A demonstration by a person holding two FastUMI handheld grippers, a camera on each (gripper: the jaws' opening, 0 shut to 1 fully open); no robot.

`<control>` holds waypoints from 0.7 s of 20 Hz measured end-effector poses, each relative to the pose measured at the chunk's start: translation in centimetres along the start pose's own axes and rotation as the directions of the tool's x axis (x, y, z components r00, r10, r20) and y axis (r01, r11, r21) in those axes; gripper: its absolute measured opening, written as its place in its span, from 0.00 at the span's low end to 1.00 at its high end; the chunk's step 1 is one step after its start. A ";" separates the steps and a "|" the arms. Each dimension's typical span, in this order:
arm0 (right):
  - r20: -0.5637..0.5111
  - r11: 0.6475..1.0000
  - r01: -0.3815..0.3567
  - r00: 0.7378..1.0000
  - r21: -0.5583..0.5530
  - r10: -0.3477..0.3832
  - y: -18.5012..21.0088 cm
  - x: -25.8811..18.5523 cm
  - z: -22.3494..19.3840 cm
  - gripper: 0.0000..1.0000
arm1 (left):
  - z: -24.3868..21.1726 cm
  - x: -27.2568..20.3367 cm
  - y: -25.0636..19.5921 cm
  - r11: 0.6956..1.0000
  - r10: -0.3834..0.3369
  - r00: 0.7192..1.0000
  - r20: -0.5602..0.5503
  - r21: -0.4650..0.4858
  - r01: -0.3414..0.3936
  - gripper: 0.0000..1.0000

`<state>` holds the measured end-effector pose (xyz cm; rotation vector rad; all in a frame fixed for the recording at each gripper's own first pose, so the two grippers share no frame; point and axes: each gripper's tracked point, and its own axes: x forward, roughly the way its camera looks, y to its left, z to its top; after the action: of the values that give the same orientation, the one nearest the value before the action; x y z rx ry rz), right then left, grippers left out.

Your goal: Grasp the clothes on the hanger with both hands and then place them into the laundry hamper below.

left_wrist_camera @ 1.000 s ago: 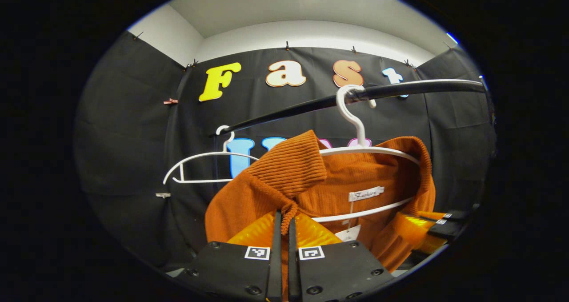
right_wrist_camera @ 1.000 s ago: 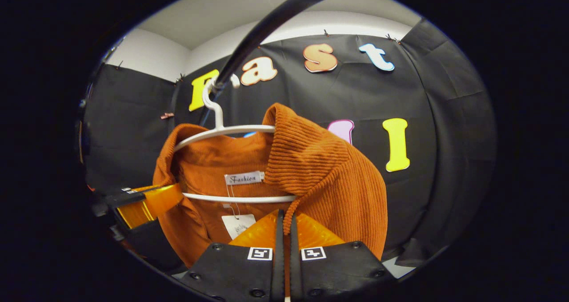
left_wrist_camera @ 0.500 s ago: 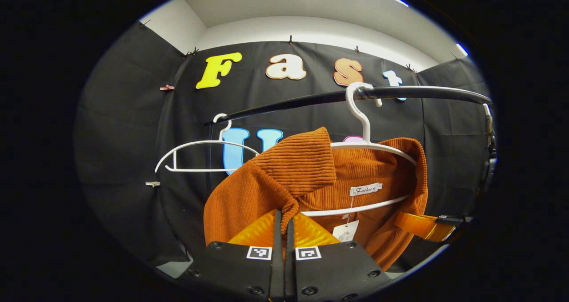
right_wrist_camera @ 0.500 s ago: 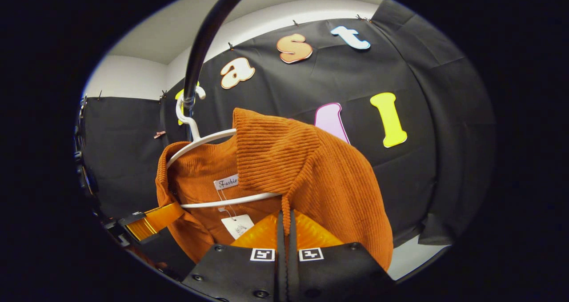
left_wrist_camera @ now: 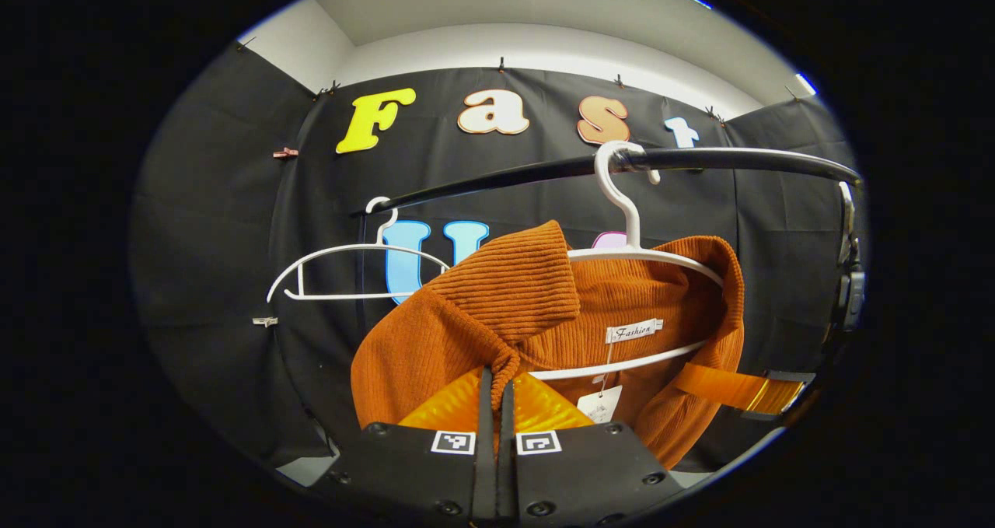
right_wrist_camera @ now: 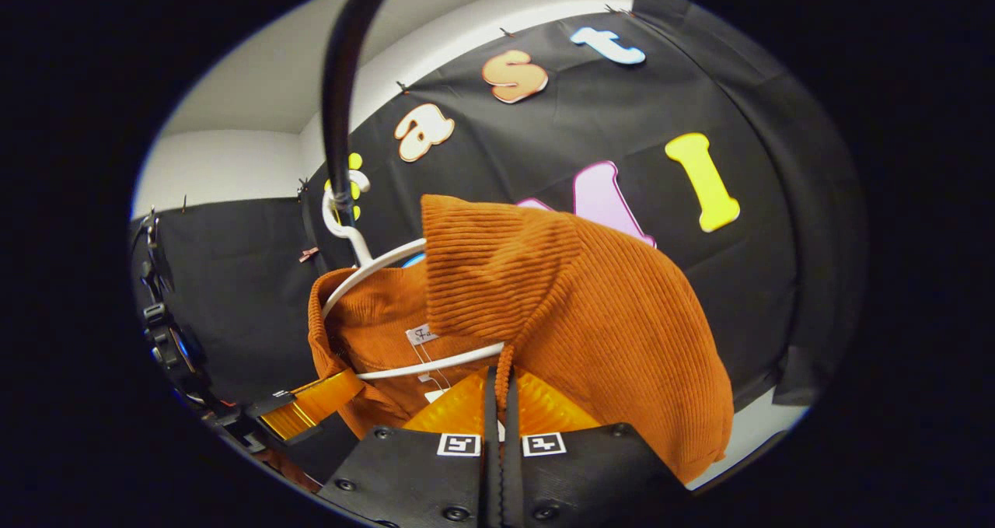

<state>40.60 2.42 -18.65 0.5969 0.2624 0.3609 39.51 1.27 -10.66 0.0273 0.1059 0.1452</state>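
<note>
An orange ribbed sweater (left_wrist_camera: 435,333) hangs on a white hanger (left_wrist_camera: 622,201) hooked over a black rail (left_wrist_camera: 738,159). My left gripper (left_wrist_camera: 496,372) is shut on the sweater's fabric at one shoulder, below the folded collar. In the right gripper view the same sweater (right_wrist_camera: 606,318) drapes over the hanger (right_wrist_camera: 365,260), and my right gripper (right_wrist_camera: 497,372) is shut on the fabric at the other shoulder. The right gripper (left_wrist_camera: 746,392) also shows at the lower right of the left gripper view. The left gripper (right_wrist_camera: 303,415) appears at the lower left of the right gripper view.
A second, bare white hanger (left_wrist_camera: 342,267) hangs farther left on the rail. The rail (right_wrist_camera: 338,85) runs overhead in the right gripper view. A rack upright with fittings (left_wrist_camera: 847,279) stands at the right edge. Black cloth walls close in behind.
The right gripper has swung round with the shoulder fabric, so the rail now runs steeply overhead and the hanger sits farther left. The left gripper's hold and position barely shifted.
</note>
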 end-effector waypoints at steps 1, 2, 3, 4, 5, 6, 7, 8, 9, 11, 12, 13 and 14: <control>-0.001 1.000 0.006 1.000 0.025 -0.006 -0.4 -0.1 0.5 0.05 | -0.1 0.0 -0.1 1.000 0.001 1.000 -0.011 0.002 -0.001 0.03; 0.006 0.999 0.009 1.000 0.041 -0.009 -0.8 -0.2 1.1 0.05 | 0.0 0.0 -0.1 1.000 -0.001 1.000 -0.018 0.006 0.001 0.03; 0.011 0.999 0.015 1.000 0.050 -0.015 -1.2 -0.4 1.8 0.05 | 0.2 -0.1 -0.1 1.000 -0.004 1.000 -0.021 0.015 0.004 0.05; 0.014 0.998 0.018 1.000 0.059 -0.018 -1.5 -0.3 2.6 0.05 | 0.4 -0.1 -0.1 1.000 -0.004 1.000 -0.022 0.029 0.004 0.05; 0.018 0.998 0.026 0.999 0.064 -0.027 -1.9 -0.1 3.3 0.05 | 0.5 0.1 -0.2 0.999 -0.010 1.000 -0.026 0.040 0.012 0.05; 0.025 0.998 0.041 0.999 0.052 -0.042 -2.6 0.1 4.1 0.05 | 0.7 0.1 -0.5 0.999 -0.024 0.999 -0.028 0.047 0.026 0.05; 0.034 0.998 0.058 0.998 0.034 -0.059 -3.4 0.3 5.0 0.05 | 1.0 0.1 -0.6 0.998 -0.030 0.999 -0.028 0.053 0.032 0.05; 0.048 0.997 0.074 0.996 0.026 -0.075 -4.2 0.4 6.1 0.05 | 1.1 0.1 -0.4 0.998 -0.032 0.999 -0.030 0.054 0.034 0.05; 0.065 0.996 0.084 0.994 0.032 -0.086 -4.6 0.3 7.4 0.09 | 1.3 0.0 -0.3 0.998 -0.034 0.999 -0.031 0.051 0.035 0.05; 0.109 0.994 0.100 0.988 0.045 -0.105 -5.4 0.2 9.8 0.05 | 1.7 0.0 0.1 0.999 -0.032 0.999 -0.036 0.042 0.033 0.05; 0.134 0.993 0.111 0.984 0.032 -0.115 -5.9 0.3 10.8 0.05 | 1.9 0.1 0.3 0.999 -0.030 0.999 -0.038 0.038 0.031 0.05; 0.157 0.992 0.128 0.979 0.013 -0.128 -6.5 0.5 11.5 0.05 | 1.9 0.2 0.6 0.999 -0.027 0.999 -0.040 0.035 0.029 0.05; 0.182 0.989 0.146 0.973 0.001 -0.144 -7.0 0.7 12.4 0.05 | 1.9 0.3 0.9 0.999 -0.023 0.999 -0.041 0.037 0.025 0.05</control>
<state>47.30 -8.86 -12.95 0.5907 0.1276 0.1653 39.86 2.15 -8.76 0.0602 0.1490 0.1199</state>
